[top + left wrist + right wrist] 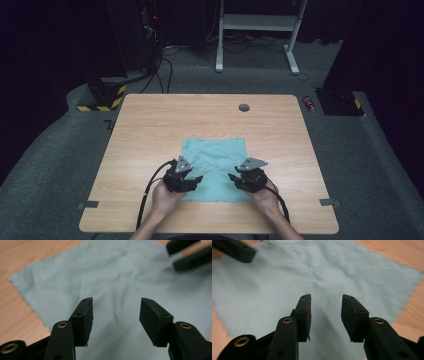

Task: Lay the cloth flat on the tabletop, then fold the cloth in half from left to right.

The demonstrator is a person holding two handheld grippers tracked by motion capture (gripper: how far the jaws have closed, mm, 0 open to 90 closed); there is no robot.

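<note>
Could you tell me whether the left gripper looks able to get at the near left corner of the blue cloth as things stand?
Probably yes: the left gripper is open over the blue cloth near that corner, and nothing lies between them.

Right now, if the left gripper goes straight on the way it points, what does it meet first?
Probably the light blue cloth: the open left gripper points across it. The right gripper lies farther along; depth is unclear.

cloth [120, 277] edge blurred — far gripper [186, 255] too.
</note>
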